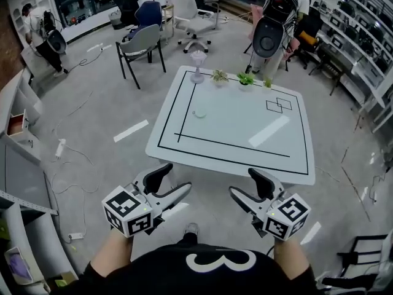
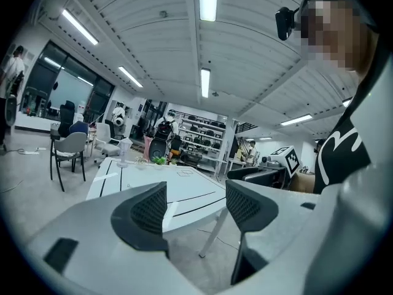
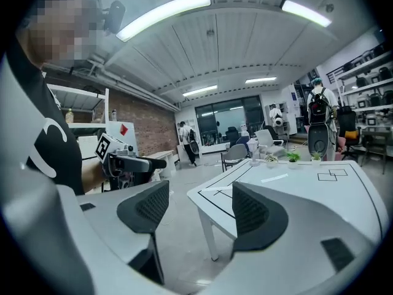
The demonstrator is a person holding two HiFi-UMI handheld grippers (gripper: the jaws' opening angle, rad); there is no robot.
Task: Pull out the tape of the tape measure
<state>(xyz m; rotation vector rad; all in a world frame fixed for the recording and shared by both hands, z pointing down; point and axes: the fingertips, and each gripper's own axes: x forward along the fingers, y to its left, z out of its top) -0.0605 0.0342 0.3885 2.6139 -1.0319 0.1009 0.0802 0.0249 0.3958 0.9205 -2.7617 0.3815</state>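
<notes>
A small pale round object [image 1: 198, 113], too small to make out as the tape measure, lies on the left part of the white table [image 1: 245, 155]. My left gripper [image 1: 177, 178] is held close to my body, short of the table's near edge, open and empty. My right gripper [image 1: 244, 183] hangs beside it at the same height, also open with nothing between its fingers. In the left gripper view the left gripper [image 2: 195, 201] has its jaws apart, pointing at the table [image 2: 184, 186]. In the right gripper view the right gripper [image 3: 199, 204] is equally wide, beside the table corner [image 3: 209, 195].
A clear goblet-like stand [image 1: 198, 66] and three small potted plants [image 1: 245, 78] line the table's far edge. Black lines mark the tabletop. Office chairs [image 1: 142, 45] stand beyond on the left. People [image 1: 276, 17] stand at the back, and shelving [image 1: 18, 165] runs along the left.
</notes>
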